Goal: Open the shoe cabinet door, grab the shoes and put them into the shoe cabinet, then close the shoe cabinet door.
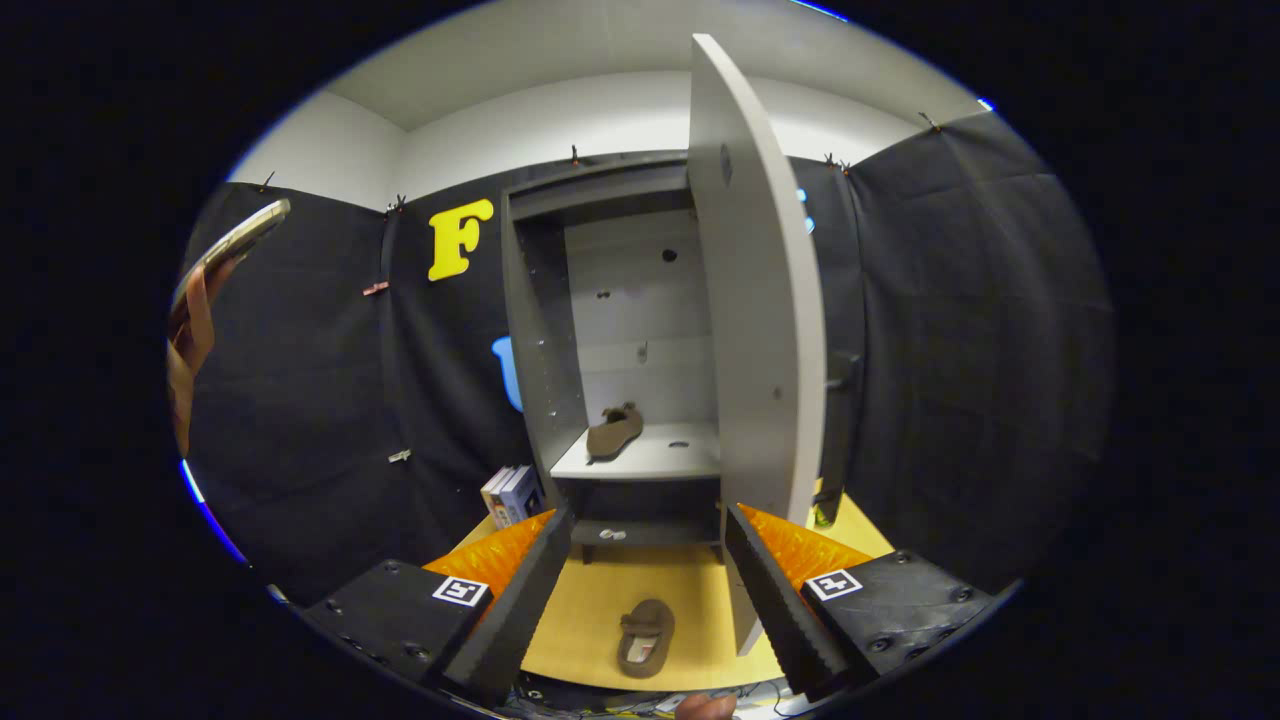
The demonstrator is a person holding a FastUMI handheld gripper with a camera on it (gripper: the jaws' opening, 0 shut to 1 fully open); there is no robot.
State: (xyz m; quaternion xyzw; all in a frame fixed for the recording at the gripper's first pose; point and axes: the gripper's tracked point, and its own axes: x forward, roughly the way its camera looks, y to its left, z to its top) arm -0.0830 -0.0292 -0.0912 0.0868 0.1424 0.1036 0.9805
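The shoe cabinet [640, 330] is seen straight ahead, standing on the wooden tabletop [600, 610] against the booth wall. Its door [755, 300] is swung fully open and is presented almost edge-on, its lower edge reaching down just beside the right finger. A small stack of books [510, 493] is set beside the cabinet's left foot. On the middle shelf [650, 455] one brown shoe [613, 432] is already laid, tilted toward the back left. The second shoe [645, 637] is left on the tabletop, near and between the fingers, toe pointing toward the cabinet. The hand-held gripper [640, 590] is held wide, with nothing between its fingers, and is raised above and slightly behind that shoe.

The task is judged to be about half done: one shoe stowed, one to be picked up, the door yet to be closed. Trouble could be caused by the soft, flat shoe being pinched only at its rim, so that it slips or folds out of the grip during the lift. The open door could also be clipped by the right finger on the way to the shelf, and the stowed shoe could be pushed aside if the second one is set down too far left.
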